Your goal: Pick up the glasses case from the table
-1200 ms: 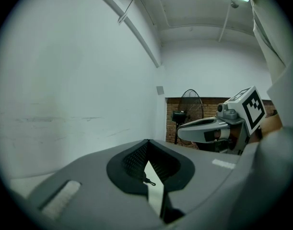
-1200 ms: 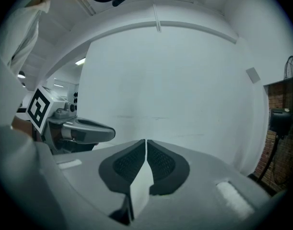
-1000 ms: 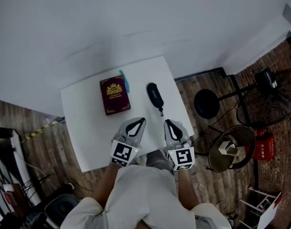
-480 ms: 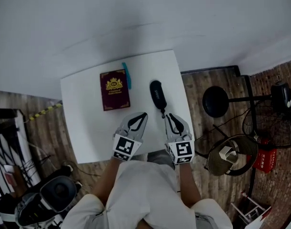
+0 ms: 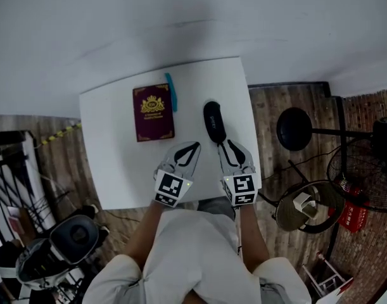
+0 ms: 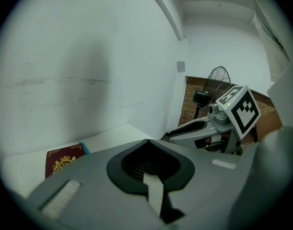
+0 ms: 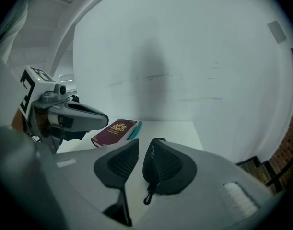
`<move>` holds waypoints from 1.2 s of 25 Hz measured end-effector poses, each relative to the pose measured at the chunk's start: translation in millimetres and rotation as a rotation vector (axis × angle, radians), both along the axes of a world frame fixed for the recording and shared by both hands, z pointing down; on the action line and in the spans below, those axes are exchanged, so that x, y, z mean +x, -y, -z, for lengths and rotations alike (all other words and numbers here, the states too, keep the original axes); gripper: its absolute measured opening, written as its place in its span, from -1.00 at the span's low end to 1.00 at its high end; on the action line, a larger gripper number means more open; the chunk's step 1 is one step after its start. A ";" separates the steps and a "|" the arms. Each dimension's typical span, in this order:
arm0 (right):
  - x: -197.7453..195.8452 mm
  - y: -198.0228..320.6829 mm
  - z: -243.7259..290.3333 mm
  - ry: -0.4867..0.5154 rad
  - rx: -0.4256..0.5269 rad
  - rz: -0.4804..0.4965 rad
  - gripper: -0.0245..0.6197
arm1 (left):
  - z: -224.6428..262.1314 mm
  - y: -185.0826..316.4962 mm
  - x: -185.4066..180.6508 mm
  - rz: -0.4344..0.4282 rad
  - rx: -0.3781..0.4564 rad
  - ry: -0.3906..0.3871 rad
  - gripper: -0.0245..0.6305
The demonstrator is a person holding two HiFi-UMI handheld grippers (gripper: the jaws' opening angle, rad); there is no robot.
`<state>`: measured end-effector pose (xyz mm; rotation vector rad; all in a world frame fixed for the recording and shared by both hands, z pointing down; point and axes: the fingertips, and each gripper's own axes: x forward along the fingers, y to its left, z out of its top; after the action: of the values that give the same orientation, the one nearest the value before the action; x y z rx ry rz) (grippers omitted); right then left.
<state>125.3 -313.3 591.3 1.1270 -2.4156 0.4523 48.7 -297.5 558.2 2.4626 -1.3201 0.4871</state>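
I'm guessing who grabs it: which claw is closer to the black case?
Right. The right claw sits just short of the glasses case; the left claw is farther left.

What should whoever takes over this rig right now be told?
Left gripper: jaws together, empty, held over the near part of the table.
Right gripper: jaws apart, nothing clamped, tips at the near end of the glasses case.
The glasses case lies flat on the table, to the right of a maroon booklet and a teal item.
Done: the right gripper is lined up with the case.
Left: close on the case and lift it off the table.
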 end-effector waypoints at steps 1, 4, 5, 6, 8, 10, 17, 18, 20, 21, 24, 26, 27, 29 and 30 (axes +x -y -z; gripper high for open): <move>-1.1 1.8 -4.9 -0.007 -0.011 0.004 -0.60 | -2.8 2.0 -0.5 0.003 -0.006 -0.001 -0.87; -4.2 7.7 -17.4 -0.022 -0.038 0.012 -0.56 | -11.2 8.1 -0.4 0.009 -0.022 -0.005 -0.87; -5.2 10.1 -20.8 -0.026 -0.044 0.013 -0.54 | -14.0 10.4 0.3 0.008 -0.026 -0.006 -0.87; -6.1 12.3 -24.5 -0.032 -0.051 0.015 -0.53 | -16.9 12.6 1.0 0.007 -0.031 -0.007 -0.87; -7.7 15.7 -33.1 -0.047 -0.069 0.023 -0.49 | -22.8 15.6 2.3 0.008 -0.043 -0.008 -0.87; -9.5 18.7 -42.8 -0.067 -0.093 0.033 -0.43 | -27.1 17.8 3.1 0.011 -0.053 -0.009 -0.87; -21.1 31.7 -80.8 -0.148 -0.175 0.081 -0.10 | -40.0 23.1 1.5 0.018 -0.082 -0.011 -0.87; -22.2 32.8 -85.8 -0.157 -0.189 0.085 -0.08 | -41.6 23.3 1.0 0.020 -0.086 -0.012 -0.87; -23.4 35.4 -94.2 -0.173 -0.210 0.091 -0.04 | -44.4 23.7 -0.2 0.025 -0.093 -0.014 -0.87; -23.6 36.7 -97.8 -0.181 -0.218 0.093 -0.02 | -45.7 24.0 -0.8 0.028 -0.096 -0.015 -0.87; -23.4 39.2 -108.3 -0.196 -0.245 0.097 0.06 | -49.1 24.0 -2.0 0.037 -0.105 -0.019 -0.87; -23.4 40.2 -114.9 -0.201 -0.264 0.102 0.10 | -51.1 23.7 -2.8 0.044 -0.110 -0.020 -0.87; -23.6 40.6 -118.5 -0.202 -0.274 0.106 0.11 | -51.9 23.7 -3.3 0.047 -0.112 -0.020 -0.87; -23.9 40.6 -126.3 -0.206 -0.294 0.113 0.15 | -52.9 23.8 -4.2 0.054 -0.115 -0.019 -0.87; -24.9 40.6 -129.0 -0.209 -0.302 0.119 0.16 | -53.2 23.6 -4.6 0.057 -0.116 -0.019 -0.87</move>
<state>100.5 -353.9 720.3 0.8505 -2.1327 0.6048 44.0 -321.1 611.4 2.3242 -1.3120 0.5098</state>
